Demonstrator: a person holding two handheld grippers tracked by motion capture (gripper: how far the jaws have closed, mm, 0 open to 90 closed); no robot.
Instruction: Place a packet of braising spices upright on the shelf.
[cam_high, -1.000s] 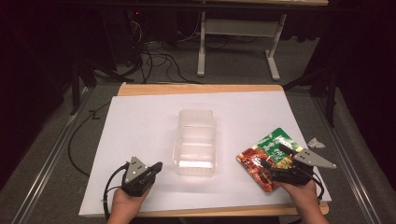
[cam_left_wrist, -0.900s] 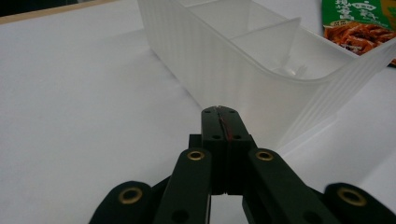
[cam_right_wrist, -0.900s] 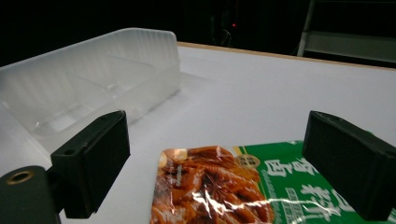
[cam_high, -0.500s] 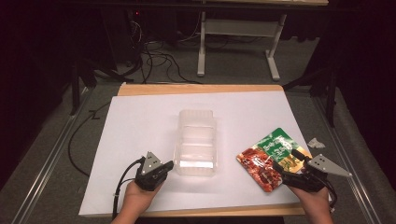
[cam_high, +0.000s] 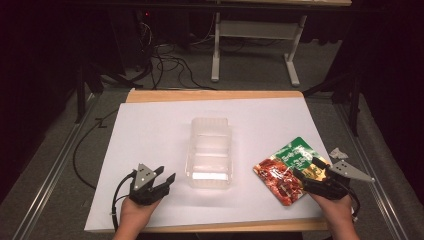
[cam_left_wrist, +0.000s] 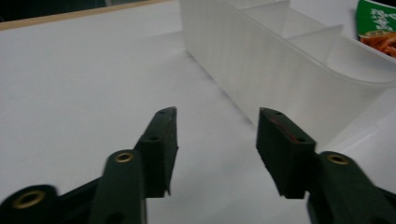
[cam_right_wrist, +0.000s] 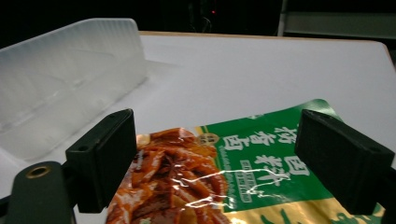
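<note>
I'm bringing my right gripper, jaws wide and just closing, over the snack packet lying flat on the surface, ready to grasp it. My left gripper, just half-opened and empty, is waiting beside the clear container to steady it.

Hidden and cropped parts of the scene.
The snack pouch runs off the right gripper view's lower edge; from above, the right claw covers its near corner. The clear tray is cut by the left gripper view's top edge. The pouch lettering is too small to read from above.
</note>
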